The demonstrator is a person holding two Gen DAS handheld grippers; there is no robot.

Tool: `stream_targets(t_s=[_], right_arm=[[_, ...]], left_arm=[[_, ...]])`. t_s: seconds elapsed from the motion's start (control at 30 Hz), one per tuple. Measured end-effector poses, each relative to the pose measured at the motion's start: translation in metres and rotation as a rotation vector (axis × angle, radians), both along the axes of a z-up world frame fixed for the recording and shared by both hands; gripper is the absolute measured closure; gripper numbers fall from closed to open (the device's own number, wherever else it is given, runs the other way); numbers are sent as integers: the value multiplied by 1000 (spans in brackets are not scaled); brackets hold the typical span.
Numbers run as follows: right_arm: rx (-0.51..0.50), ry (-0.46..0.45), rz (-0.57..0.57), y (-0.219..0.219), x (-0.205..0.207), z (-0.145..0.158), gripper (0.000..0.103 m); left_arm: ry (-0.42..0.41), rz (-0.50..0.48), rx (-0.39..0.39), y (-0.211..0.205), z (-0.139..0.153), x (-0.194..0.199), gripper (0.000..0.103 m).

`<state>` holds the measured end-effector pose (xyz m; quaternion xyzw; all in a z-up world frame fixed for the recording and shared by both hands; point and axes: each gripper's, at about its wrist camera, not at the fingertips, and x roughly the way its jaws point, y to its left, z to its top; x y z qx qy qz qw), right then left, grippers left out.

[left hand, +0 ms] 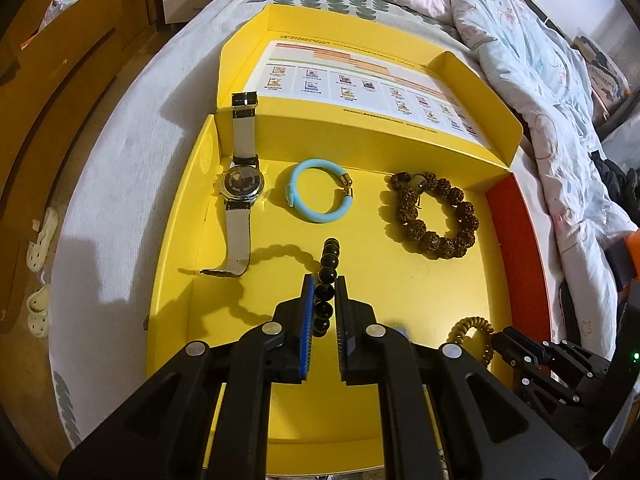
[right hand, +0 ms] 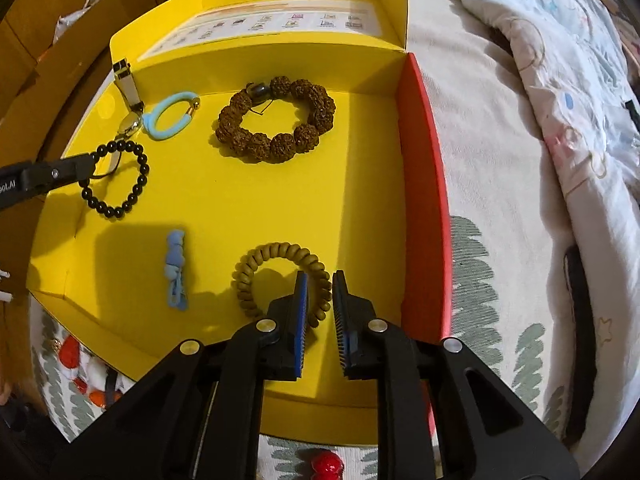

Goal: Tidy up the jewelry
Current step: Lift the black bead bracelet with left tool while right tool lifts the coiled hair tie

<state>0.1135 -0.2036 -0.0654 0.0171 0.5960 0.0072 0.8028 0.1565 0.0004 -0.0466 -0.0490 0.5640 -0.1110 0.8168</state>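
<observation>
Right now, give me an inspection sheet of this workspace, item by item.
Surface: yellow box open on a bed.
Job's things: watch, blue bangle, brown seed bracelet, blue clip, tan coil bracelet lie in the box.
Clutter: nothing seen in the box.
Grippers: left gripper shut on black bead bracelet; right gripper straddles the coil, pads apart.
Cables: nothing seen.
Surroundings: quilt, wooden cabinets.

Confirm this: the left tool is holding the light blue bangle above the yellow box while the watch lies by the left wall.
Not the bangle. The left tool is shut on the black bead bracelet, as the left wrist view shows; the light blue bangle lies untouched on the yellow box floor. The watch part holds.
</observation>
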Motion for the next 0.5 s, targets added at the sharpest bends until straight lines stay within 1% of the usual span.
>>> stream_targets(t_s=[0.1,0.2,0.27,0.37,0.4,0.5], right_arm=[[-30,30,10,2,1,-8,86],[-50,33,12,5,1,-11,86],[-52,49,18,7,1,-15,85],[-49,43,14,8,-1,-16,85],[-51,41,15,8,-1,-16,86],[-62,35,17,11,-3,-15,92]], left_arm=[[4,1,-3,1,-1,2,93],[4,2,-3,1,-1,2,93],[5,1,-4,1,-1,2,93],[3,0,-1,1,-1,1,93],[4,0,-1,0,-1,1,93],[2,3,-1,0,0,0,93]])
